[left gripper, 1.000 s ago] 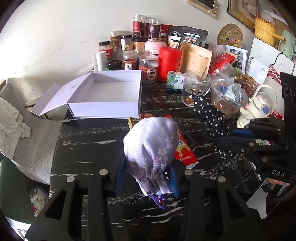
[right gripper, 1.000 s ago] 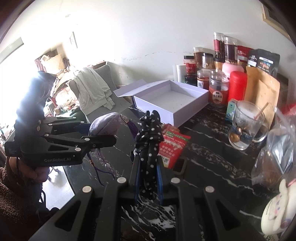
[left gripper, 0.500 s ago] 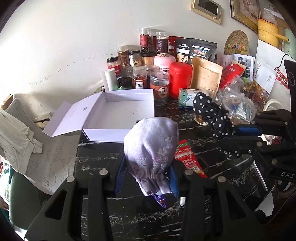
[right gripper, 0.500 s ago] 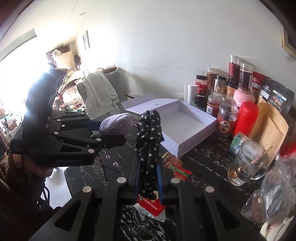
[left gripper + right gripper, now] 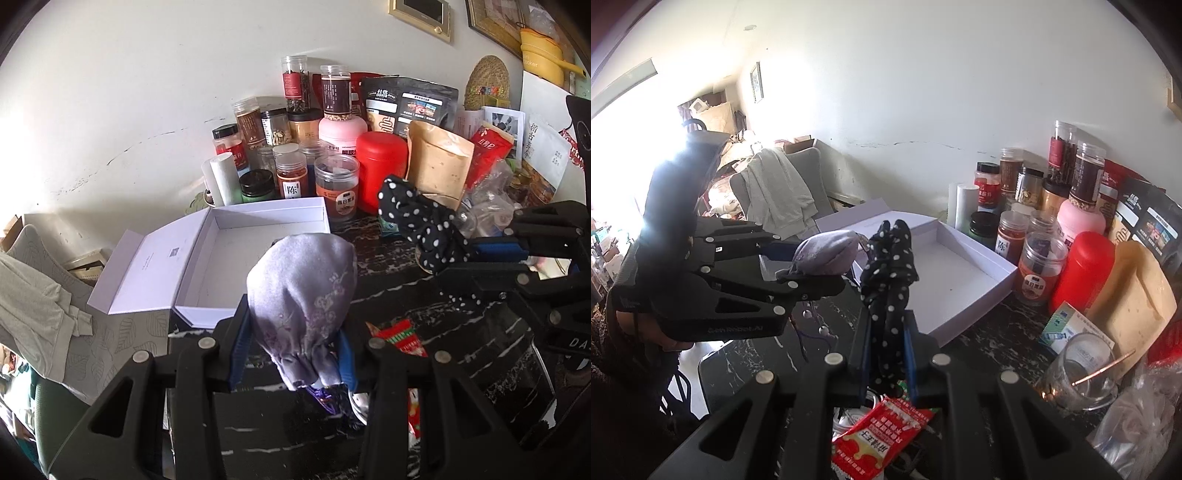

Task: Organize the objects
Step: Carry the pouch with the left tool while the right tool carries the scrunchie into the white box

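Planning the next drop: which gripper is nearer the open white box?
Left. The left gripper with the purple pouch sits at the white box front edge; the right gripper is farther back.

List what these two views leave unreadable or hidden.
- Left wrist view: the pouch hides part of the box floor and the left tool's tips.
- Right wrist view: the red packet is partly under the right tool.
- Both views: jar labels too small.
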### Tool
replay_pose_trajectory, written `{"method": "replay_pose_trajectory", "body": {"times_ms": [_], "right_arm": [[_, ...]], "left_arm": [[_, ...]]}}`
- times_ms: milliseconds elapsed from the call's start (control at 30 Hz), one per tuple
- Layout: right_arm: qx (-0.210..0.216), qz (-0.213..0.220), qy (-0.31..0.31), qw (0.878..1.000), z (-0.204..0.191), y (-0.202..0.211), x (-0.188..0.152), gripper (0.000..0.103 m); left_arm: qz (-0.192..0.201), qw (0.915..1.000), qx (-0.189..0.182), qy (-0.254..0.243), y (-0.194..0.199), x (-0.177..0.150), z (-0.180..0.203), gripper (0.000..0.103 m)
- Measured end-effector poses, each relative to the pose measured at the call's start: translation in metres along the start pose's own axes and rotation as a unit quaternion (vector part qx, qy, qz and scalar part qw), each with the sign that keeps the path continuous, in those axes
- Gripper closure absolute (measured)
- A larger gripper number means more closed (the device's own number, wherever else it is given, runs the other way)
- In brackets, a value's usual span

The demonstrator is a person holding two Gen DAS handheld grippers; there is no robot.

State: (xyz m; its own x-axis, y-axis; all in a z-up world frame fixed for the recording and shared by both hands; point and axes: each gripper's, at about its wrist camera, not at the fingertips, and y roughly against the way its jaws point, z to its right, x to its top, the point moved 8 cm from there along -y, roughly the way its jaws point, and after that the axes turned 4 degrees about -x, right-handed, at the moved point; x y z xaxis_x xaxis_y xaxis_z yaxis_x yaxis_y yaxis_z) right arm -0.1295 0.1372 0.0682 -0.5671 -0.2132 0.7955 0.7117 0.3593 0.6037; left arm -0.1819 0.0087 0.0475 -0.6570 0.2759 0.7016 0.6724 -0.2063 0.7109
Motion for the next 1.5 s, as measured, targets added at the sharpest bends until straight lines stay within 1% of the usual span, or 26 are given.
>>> {"method": "replay_pose_trajectory", "body": {"times_ms": [133,300,500,567,667,733,1000,1167,1333,1500], "right_arm": [[0.002,-0.005,-0.005,1.0,0.011,-0.02,0.01,0.089],[-0.001,-0.01,-0.01,1.0,0.026,-0.045,0.025,0.089],[-0.005,-0.003,-0.023,1.0,0.048,-0.073,0.05,0.089],[-0.011,-0.002,-0.028,1.0,0.056,-0.085,0.057,0.089],[-0.007,-0.004,-0.043,0.999,0.068,-0.102,0.065,0.089],[-0.003,-0.006,-0.05,0.999,0.074,-0.113,0.069,0.089],[-0.02,-0.021,-0.048,0.998,0.093,-0.156,0.082,0.089],[-0.031,-0.031,-0.047,0.998,0.102,-0.182,0.087,0.089],[-0.039,-0.043,-0.05,0.997,0.113,-0.209,0.088,0.089],[-0.043,-0.061,-0.052,0.996,0.118,-0.236,0.083,0.089]], "left_arm": [[-0.008,1.0,-0.003,-0.005,-0.026,0.016,-0.01,0.065],[-0.004,0.9999,-0.006,-0.011,-0.053,0.046,-0.024,0.065],[0.005,0.9996,0.004,-0.027,-0.088,0.086,-0.043,0.065],[0.002,0.9996,0.006,-0.029,-0.102,0.095,-0.048,0.065],[-0.003,0.9994,0.009,-0.032,-0.123,0.105,-0.059,0.065],[-0.006,0.9995,0.009,-0.031,-0.134,0.109,-0.066,0.065],[-0.009,0.9995,0.02,-0.024,-0.179,0.127,-0.094,0.065],[-0.014,0.9994,0.026,-0.018,-0.204,0.132,-0.11,0.065],[-0.022,0.9991,0.036,-0.009,-0.228,0.133,-0.125,0.065],[-0.04,0.9983,0.042,-0.002,-0.253,0.121,-0.133,0.065]]}}
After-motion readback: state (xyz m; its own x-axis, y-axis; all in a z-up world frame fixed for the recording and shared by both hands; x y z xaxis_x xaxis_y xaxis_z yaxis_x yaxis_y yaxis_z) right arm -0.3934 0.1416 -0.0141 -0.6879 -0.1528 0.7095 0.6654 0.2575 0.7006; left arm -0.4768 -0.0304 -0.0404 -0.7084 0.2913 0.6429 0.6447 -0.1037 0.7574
